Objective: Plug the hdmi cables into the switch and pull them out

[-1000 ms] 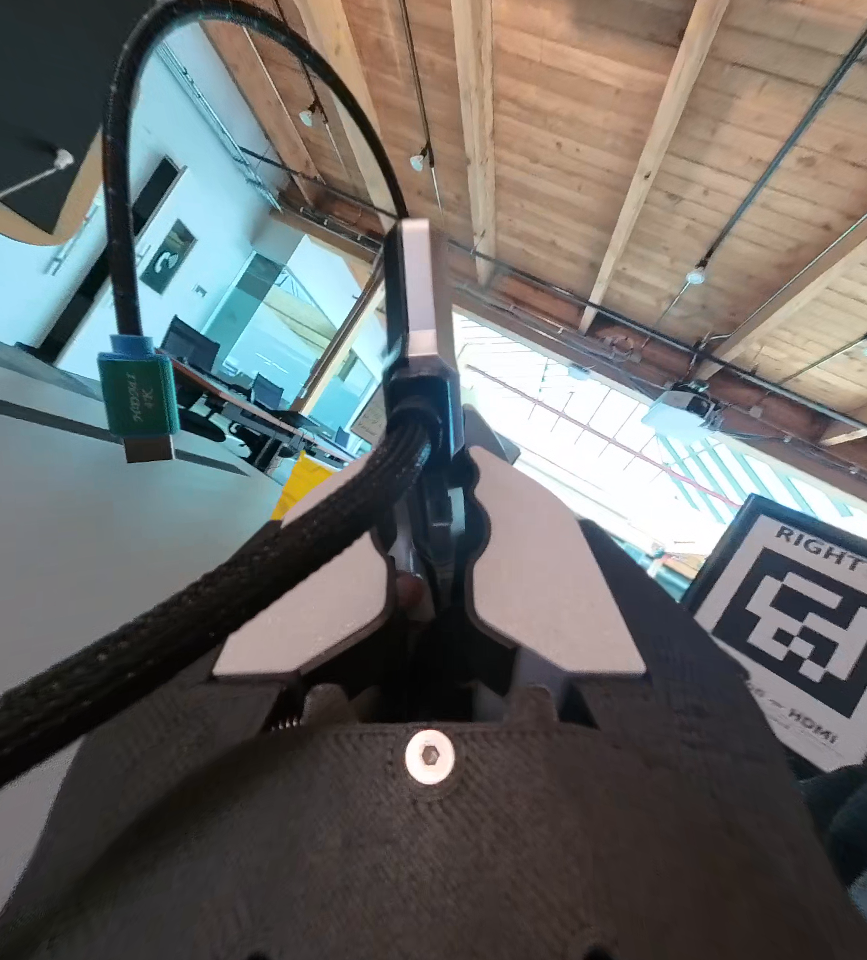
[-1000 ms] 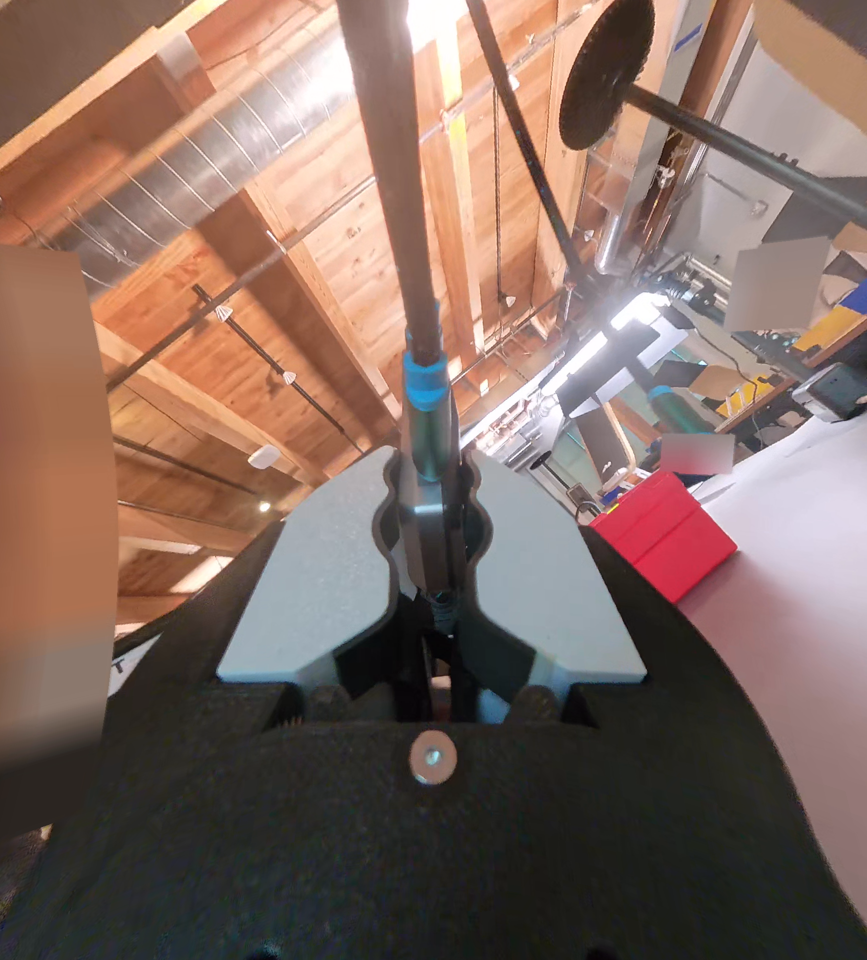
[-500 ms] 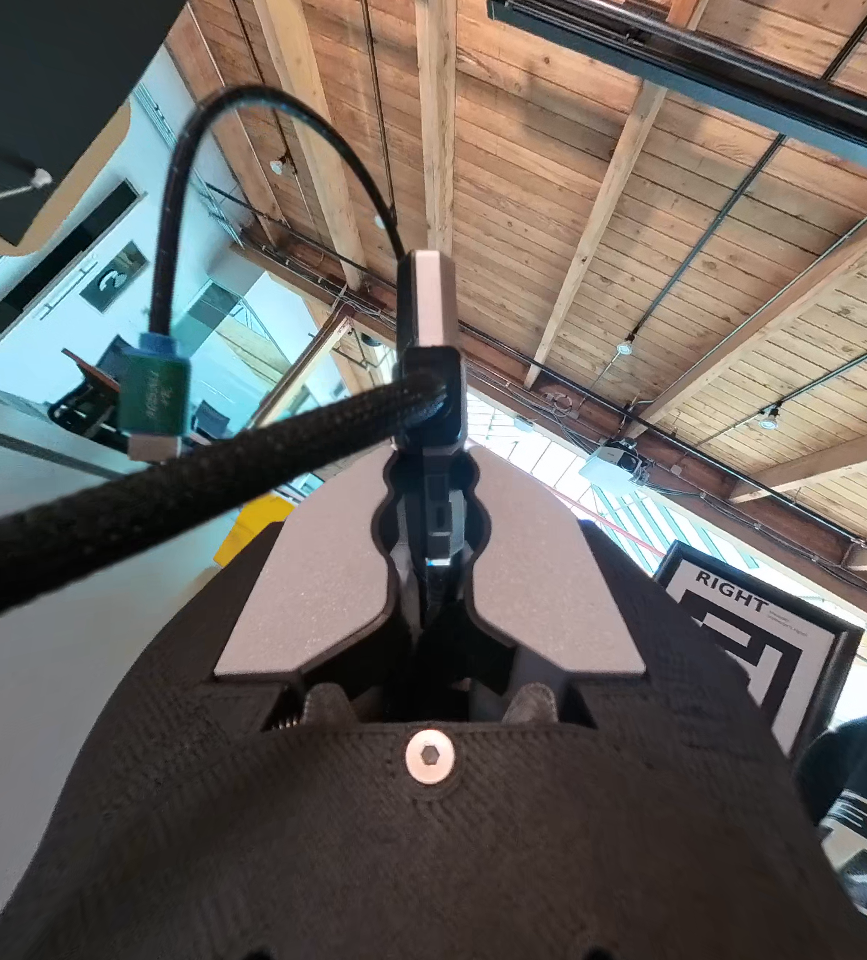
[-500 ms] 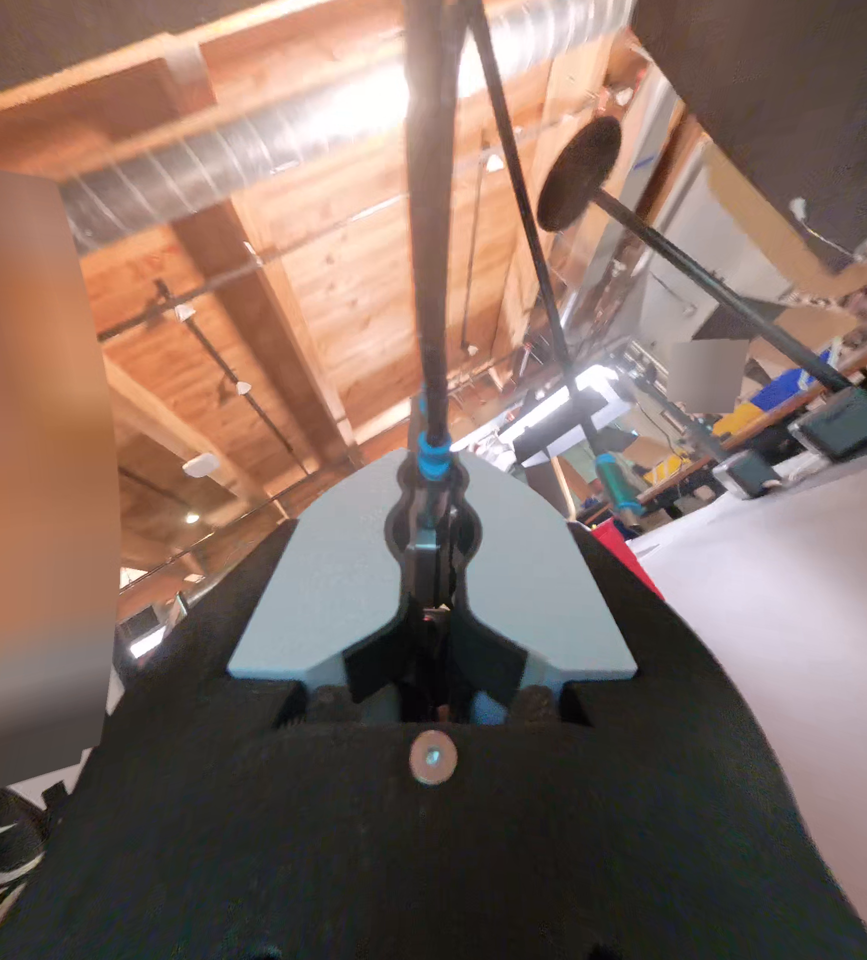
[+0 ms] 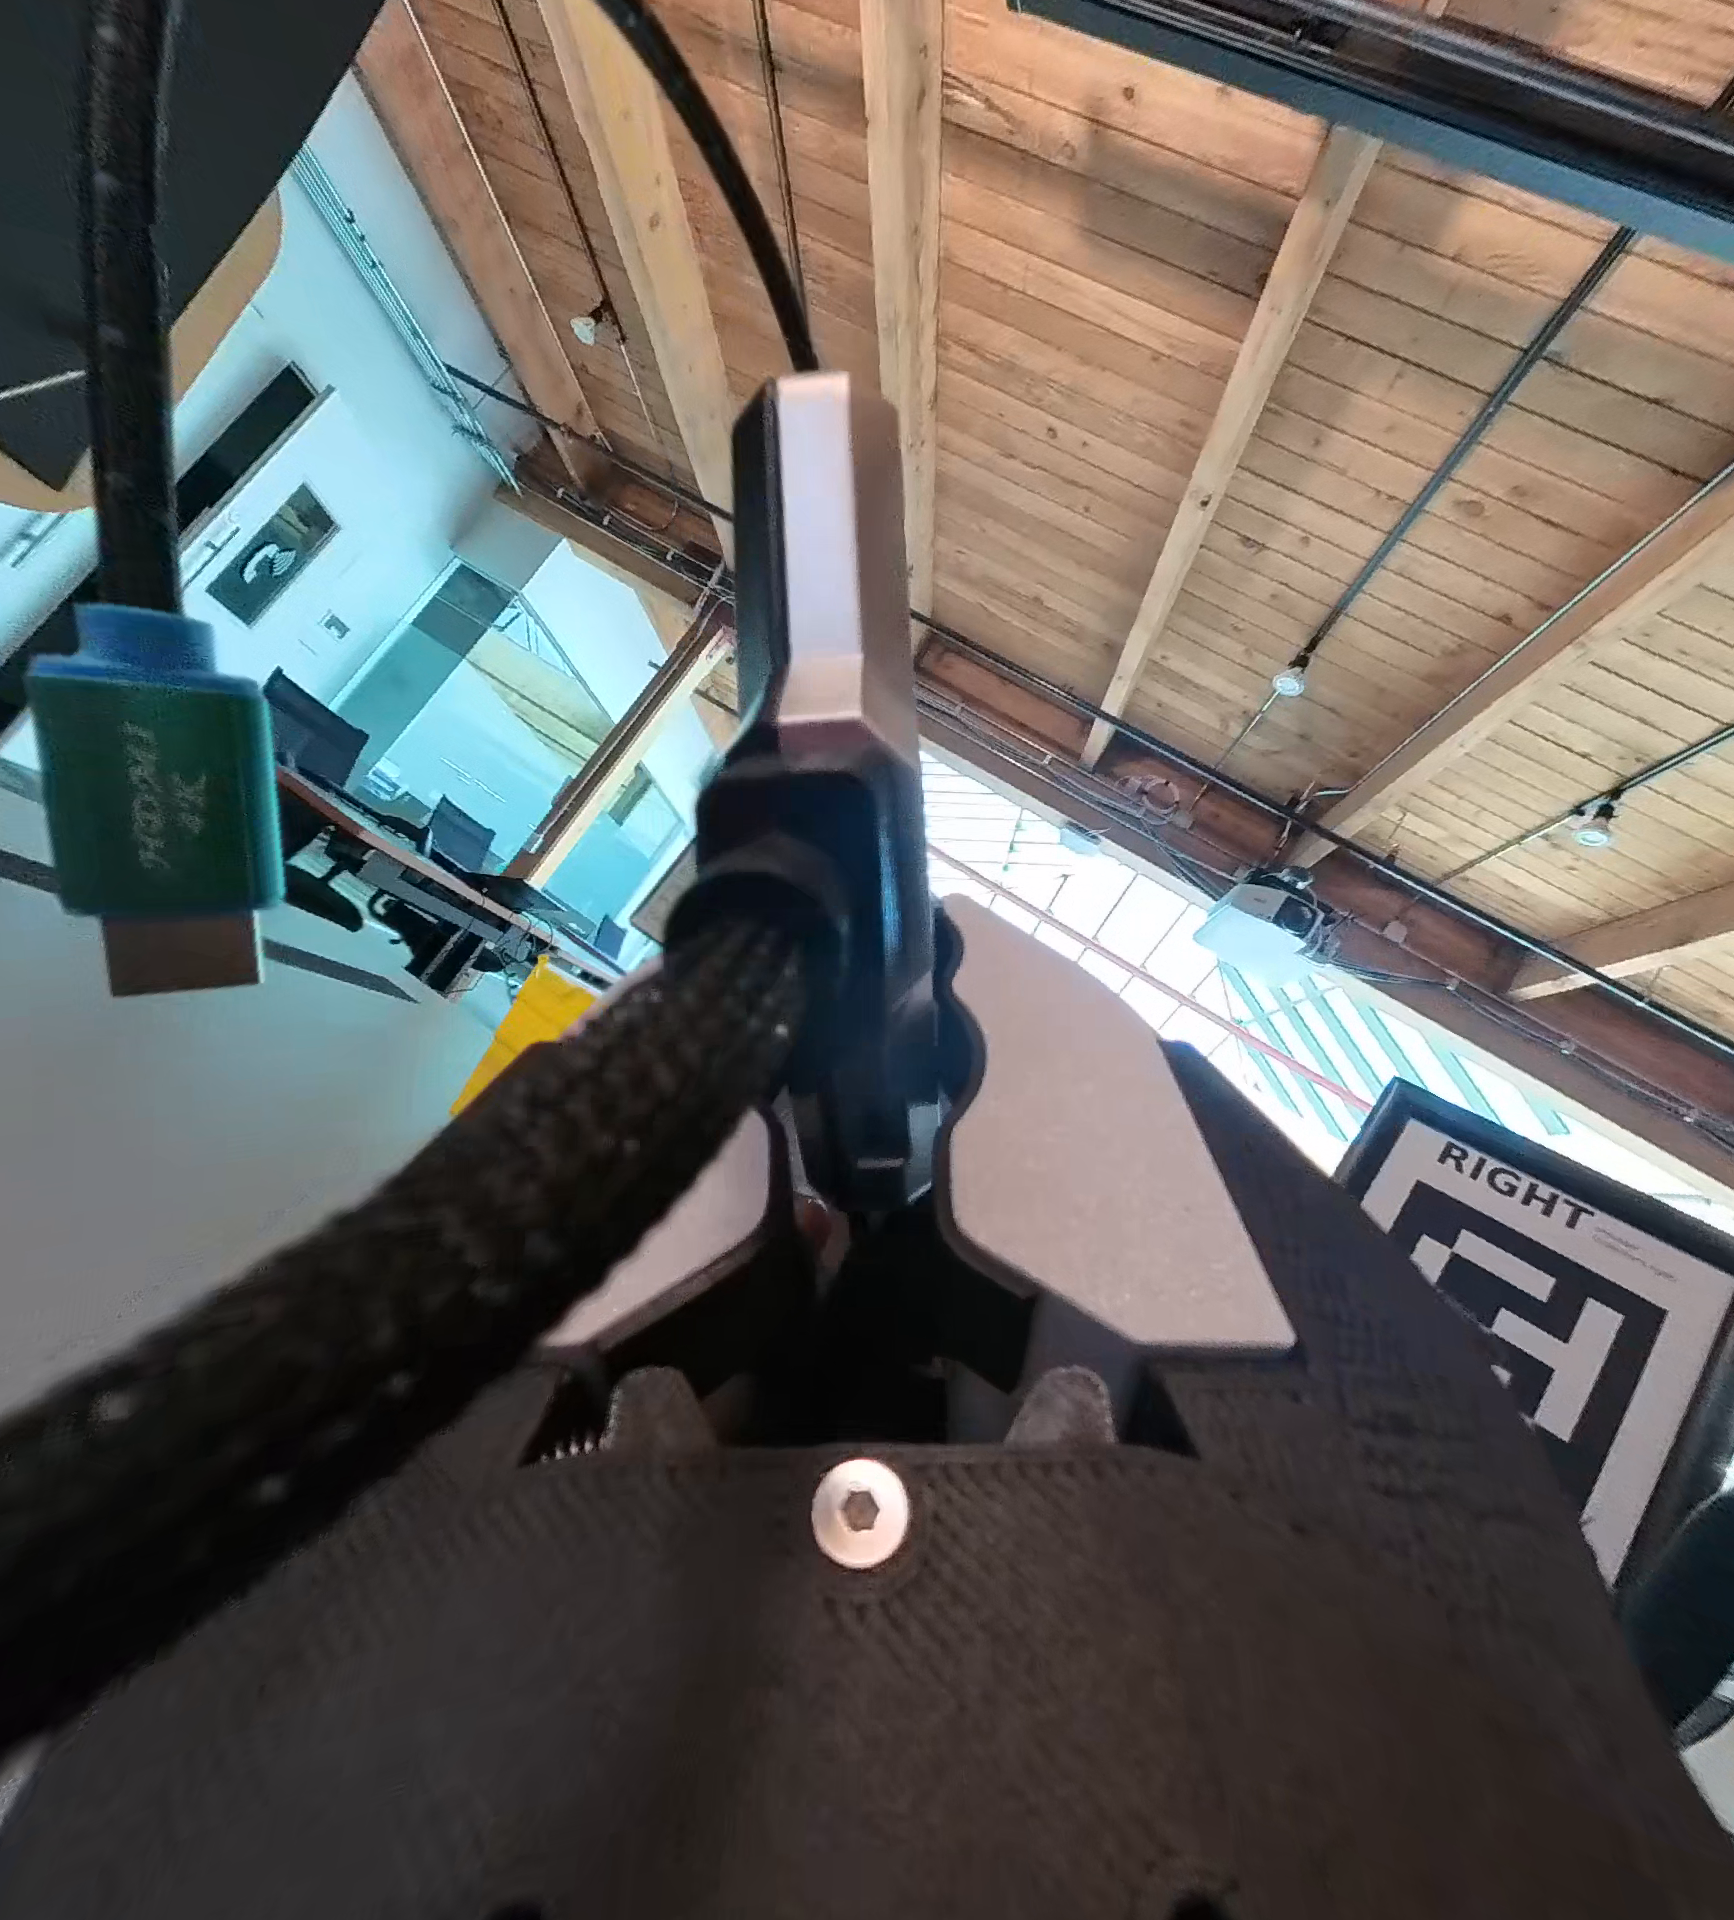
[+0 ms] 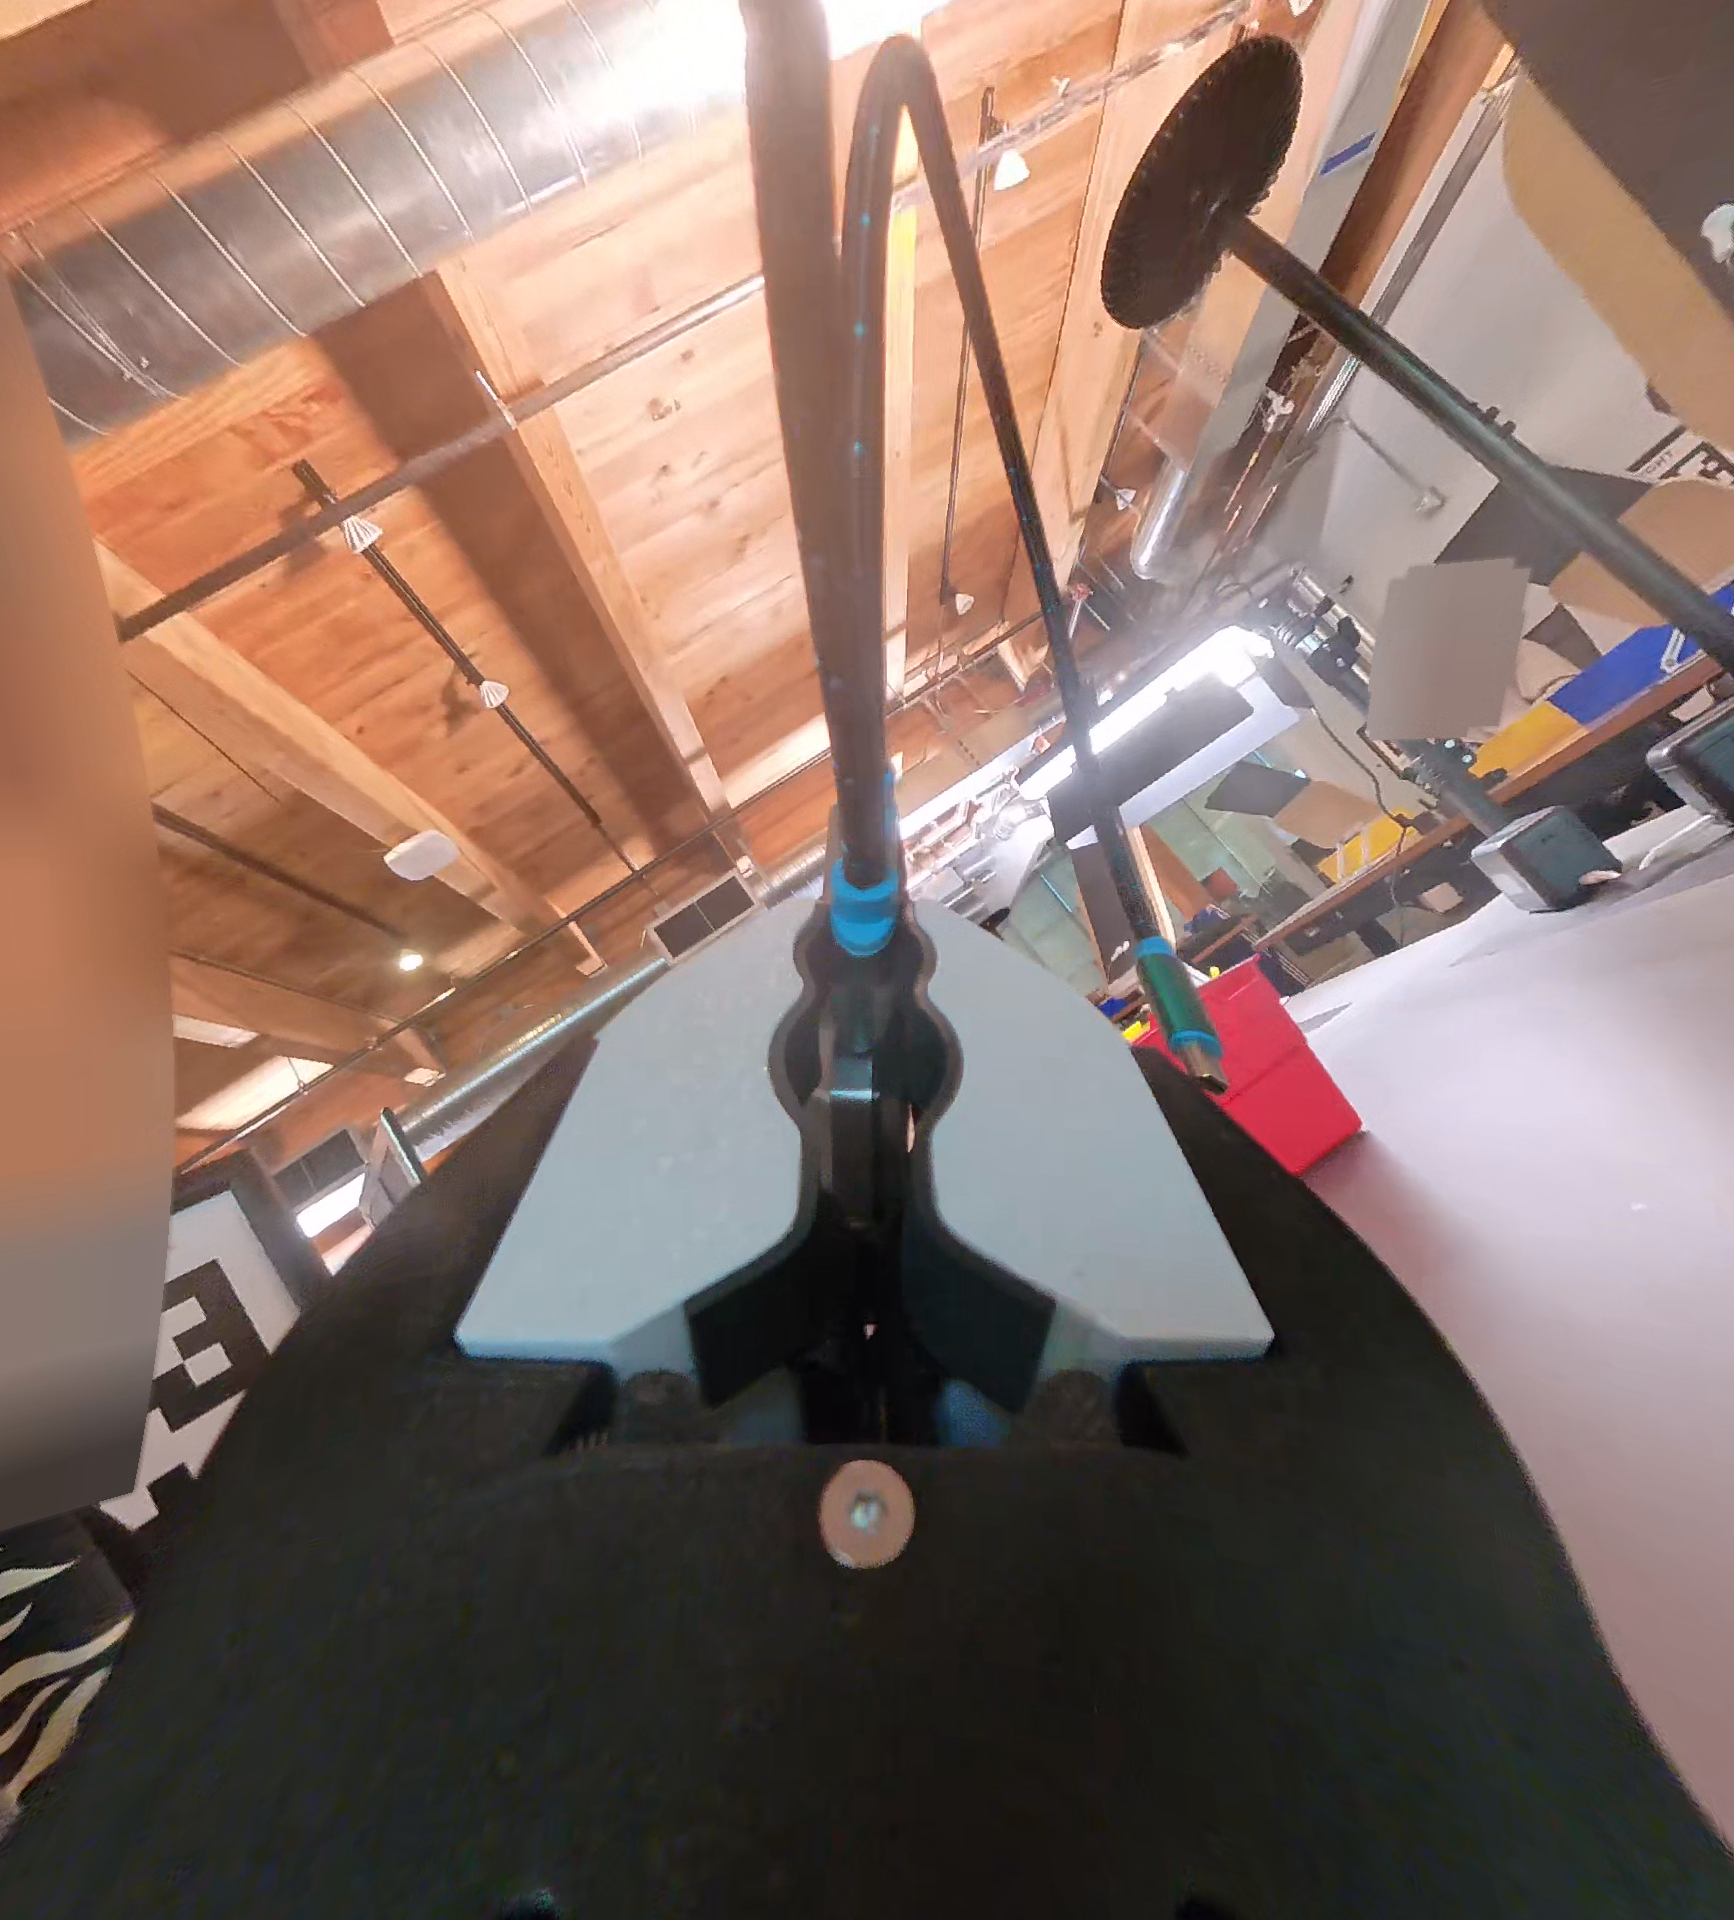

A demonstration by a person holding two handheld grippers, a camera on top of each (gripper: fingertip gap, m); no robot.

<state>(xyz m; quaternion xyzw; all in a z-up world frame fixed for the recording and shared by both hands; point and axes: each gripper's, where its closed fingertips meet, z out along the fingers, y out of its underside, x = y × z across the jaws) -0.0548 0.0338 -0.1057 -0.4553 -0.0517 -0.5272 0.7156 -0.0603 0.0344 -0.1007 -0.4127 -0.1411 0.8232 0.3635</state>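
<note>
Your left gripper (image 5: 868, 1132) clamps the silver-and-black HDMI switch (image 5: 821, 665) raised toward the ceiling, a green HDMI plug (image 5: 156, 800) dangling free beside it, while your right gripper (image 6: 858, 1029) pinches a blue-collared HDMI plug (image 6: 858, 914).

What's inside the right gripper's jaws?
The right gripper is clamped on an HDMI plug; its blue collar and black cable rise from the tips. The fingers hide the plug's metal end.
</note>
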